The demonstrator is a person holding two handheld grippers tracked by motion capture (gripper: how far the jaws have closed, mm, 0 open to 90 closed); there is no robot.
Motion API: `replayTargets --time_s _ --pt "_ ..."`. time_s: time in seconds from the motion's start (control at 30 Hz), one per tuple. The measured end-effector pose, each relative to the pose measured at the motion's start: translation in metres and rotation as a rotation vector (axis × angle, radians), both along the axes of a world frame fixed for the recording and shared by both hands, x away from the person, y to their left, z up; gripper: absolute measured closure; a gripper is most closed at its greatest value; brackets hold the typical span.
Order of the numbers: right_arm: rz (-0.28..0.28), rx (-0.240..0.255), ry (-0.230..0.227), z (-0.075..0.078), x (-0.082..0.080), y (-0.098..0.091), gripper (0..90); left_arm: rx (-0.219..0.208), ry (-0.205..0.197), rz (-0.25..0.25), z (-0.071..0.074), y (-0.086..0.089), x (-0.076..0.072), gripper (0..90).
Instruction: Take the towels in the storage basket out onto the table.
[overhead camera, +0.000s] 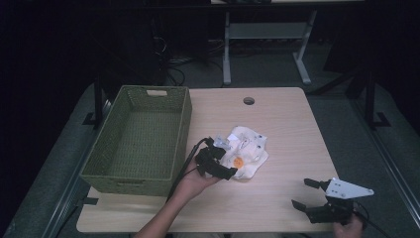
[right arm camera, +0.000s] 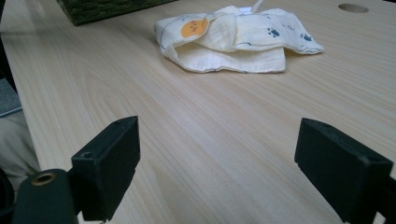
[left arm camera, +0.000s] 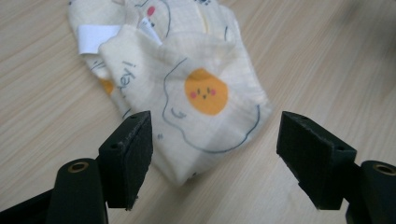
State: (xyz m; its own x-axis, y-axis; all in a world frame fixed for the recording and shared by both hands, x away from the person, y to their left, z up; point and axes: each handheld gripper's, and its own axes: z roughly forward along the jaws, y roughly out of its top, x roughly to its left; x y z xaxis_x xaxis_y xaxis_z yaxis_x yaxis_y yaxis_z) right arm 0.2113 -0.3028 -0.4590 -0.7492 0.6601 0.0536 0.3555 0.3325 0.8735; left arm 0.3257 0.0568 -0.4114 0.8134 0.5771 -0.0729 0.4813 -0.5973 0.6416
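A cream cloth [overhead camera: 249, 148] printed with a smiling orange egg and paw marks lies crumpled at the middle of the wooden table [overhead camera: 277, 119]. My left gripper [overhead camera: 223, 159] hovers at the cloth's near-left edge, held from below by a hand. In the left gripper view the jaws of the left gripper [left arm camera: 215, 149] stand wide and a corner of the cloth [left arm camera: 201, 93] lies between them, the pads clear of it. My right gripper [overhead camera: 303, 193] rests open near the table's front right corner. In its own view the right gripper [right arm camera: 217, 163] faces the cloth [right arm camera: 233, 39] across bare wood.
A green woven basket [overhead camera: 184, 124] stands at the table's left, beside the cloth; its corner [right arm camera: 102, 7] appears in the right gripper view. A round cable hole [overhead camera: 248, 101] sits at the table's far edge. Desk legs and cables lie on the dark floor beyond.
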Motion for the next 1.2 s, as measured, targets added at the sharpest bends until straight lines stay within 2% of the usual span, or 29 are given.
replayTargets --time_s 0.1,0.23,0.47,0.53,0.77,0.83,1.2 --pt "-0.003 0.001 0.002 0.0 0.0 0.0 13.8 -0.012 -0.01 0.005 -0.002 0.004 -0.004 27.7" --pt "-0.005 -0.001 0.002 0.0 0.0 0.0 13.8 -0.02 -0.003 -0.006 -0.003 0.007 -0.01 27.5" --pt "-0.009 0.001 0.003 0.0 -0.001 -0.001 13.8 -0.036 -0.034 -0.007 -0.002 0.017 -0.026 27.5" --pt "-0.009 0.004 0.002 0.0 -0.001 -0.001 13.8 -0.046 -0.025 -0.006 -0.003 0.02 -0.029 27.5" --pt "-0.016 0.002 0.002 0.0 -0.002 -0.002 13.8 -0.052 -0.05 -0.013 -0.003 0.025 -0.039 27.5" --pt "-0.018 0.003 0.005 -0.001 -0.002 -0.001 13.8 -0.074 -0.042 -0.006 -0.004 0.028 -0.041 27.5" --pt "-0.027 0.0 0.005 -0.002 -0.002 -0.001 13.8 -0.083 -0.057 -0.004 -0.016 0.037 -0.059 26.4"
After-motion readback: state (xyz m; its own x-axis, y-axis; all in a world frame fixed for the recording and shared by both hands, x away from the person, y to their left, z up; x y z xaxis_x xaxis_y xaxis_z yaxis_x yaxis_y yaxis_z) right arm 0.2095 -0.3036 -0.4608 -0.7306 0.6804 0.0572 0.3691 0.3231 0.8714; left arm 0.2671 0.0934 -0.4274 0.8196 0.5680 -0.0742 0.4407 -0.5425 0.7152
